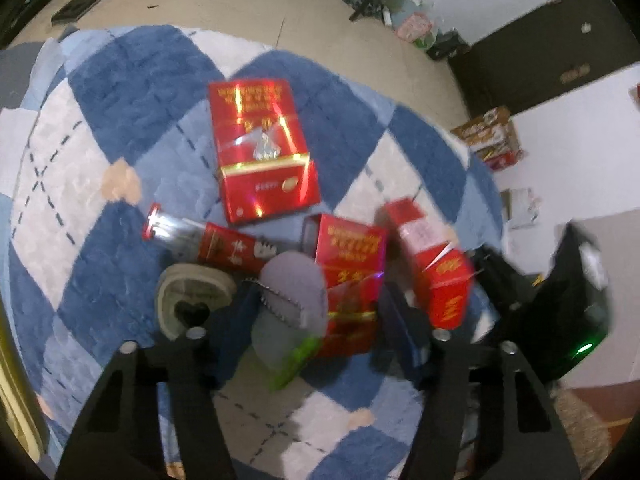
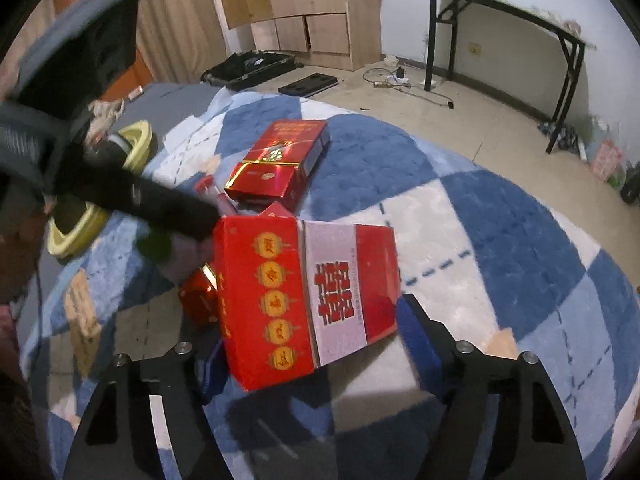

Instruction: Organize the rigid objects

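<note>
A red and white box, printed with a column of gold lantern medallions and a red double-character emblem, lies on a blue and white checked rug. In the right wrist view its long axis runs from the lower edge of the picture away toward the far left. It sits between the fingers of the right gripper, which are spread wider than the box; the left pad is close against the box's red side, while the right pad stands just beside its white-and-red corner. Whether either pad presses on it cannot be told.

In the left wrist view a smaller red foil box stands between the fingers of the left gripper, its long axis running away from the camera. A grey fabric item with a green part lies against the box on the left side, also inside the finger span. The fingers are partly spread; contact with the box cannot be told because of blur.

Beyond these, a large flat red box lies face up on the rug, long axis pointing away. A red tube with a silver end lies crosswise just before it, and a beige roll rests near the left finger.
</note>
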